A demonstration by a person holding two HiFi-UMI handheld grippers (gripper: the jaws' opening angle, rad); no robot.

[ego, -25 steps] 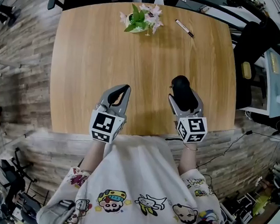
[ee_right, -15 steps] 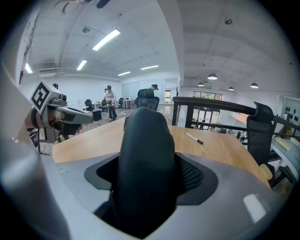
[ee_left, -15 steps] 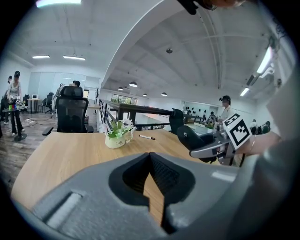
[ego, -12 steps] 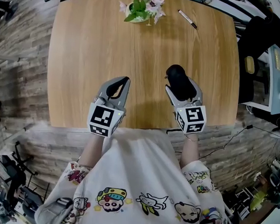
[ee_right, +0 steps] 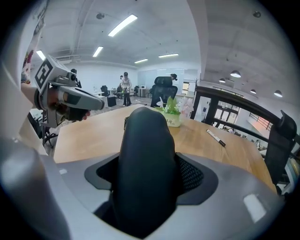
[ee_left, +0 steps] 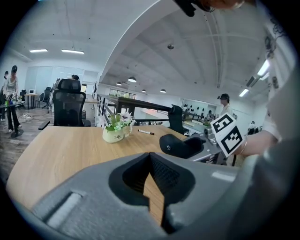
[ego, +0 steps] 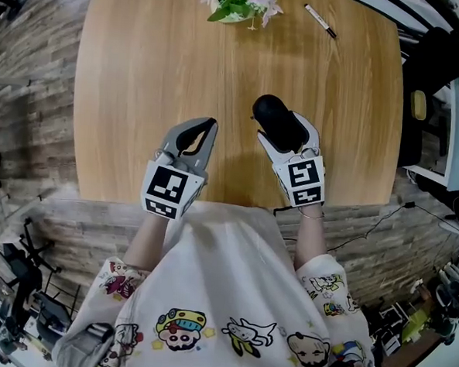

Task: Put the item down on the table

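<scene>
A black computer mouse [ego: 277, 121] sits between the jaws of my right gripper [ego: 283, 128], which is shut on it above the wooden table [ego: 143, 73], near the middle front. In the right gripper view the mouse [ee_right: 146, 164] fills the gap between the grey jaws, both pressing its sides. In the left gripper view the mouse [ee_left: 180, 145] shows to the right, held just over the tabletop. My left gripper [ego: 205, 135] hovers to the left of it, its jaws together with nothing held.
A small white pot of flowers [ego: 239, 2] stands at the table's far edge, with a marker pen [ego: 320, 20] to its right. A black office chair [ee_left: 69, 108] stands beyond the table. The table's front edge [ego: 236, 202] lies just below both grippers.
My right gripper has carried the mouse forward and a little to the left over the table. The left gripper has barely shifted.
</scene>
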